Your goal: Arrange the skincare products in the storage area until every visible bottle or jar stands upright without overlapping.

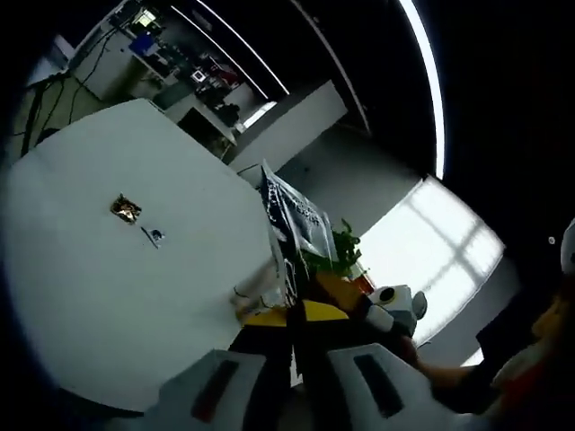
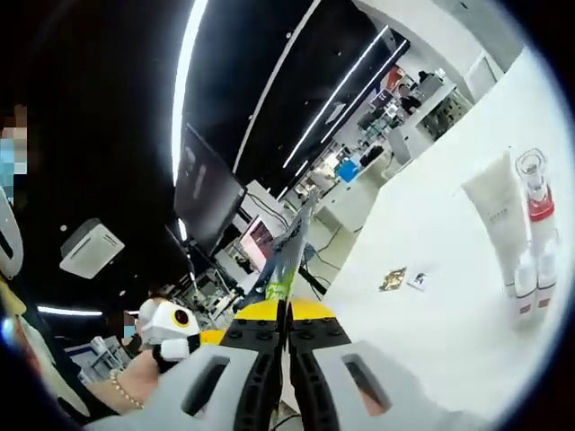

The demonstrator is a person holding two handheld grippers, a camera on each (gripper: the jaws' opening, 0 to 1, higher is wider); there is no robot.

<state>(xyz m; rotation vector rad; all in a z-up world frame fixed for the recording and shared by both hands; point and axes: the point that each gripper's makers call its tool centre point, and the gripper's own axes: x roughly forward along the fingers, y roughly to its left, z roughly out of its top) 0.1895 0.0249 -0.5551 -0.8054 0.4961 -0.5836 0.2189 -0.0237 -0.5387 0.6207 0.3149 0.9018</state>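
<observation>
Left gripper (image 1: 292,337): jaws together, clamped on a flat foil sachet (image 1: 292,215) w/ dark print; we see it rise edge-on from the yellow tips toward 12 o'clock, in the air over the table edge.
Right gripper (image 2: 287,330): jaws together too, pinching a thin packet (image 2: 289,247) w/ green-and-silver print; it sticks up toward 12 o'clock, seen nearly edge-on.
Other gripper in view: left gripper view has the right gripper at 4 o'clock, a hand around it; right gripper view has the left gripper at 8 o'clock, held by a hand w/ a bead bracelet.
White table (image 1: 99,287): fills the 9 o'clock half of left gripper view; in right gripper view it runs from 2 to 5 o'clock.
White tube (image 2: 499,215): upright on its cap at 3 o'clock in right gripper view, on the table.
Clear bottle (image 2: 539,224): red band, clear stopper, upright, just beside the tube on its 3 o'clock side; touching or not, we can't tell.
Small sachets on table: a gold one (image 1: 126,209) and a small pale one (image 1: 154,236) lie flat, near each other, well apart from tube and bottle.
Background: ceiling light strips, desks w/ equipment, bright window.
</observation>
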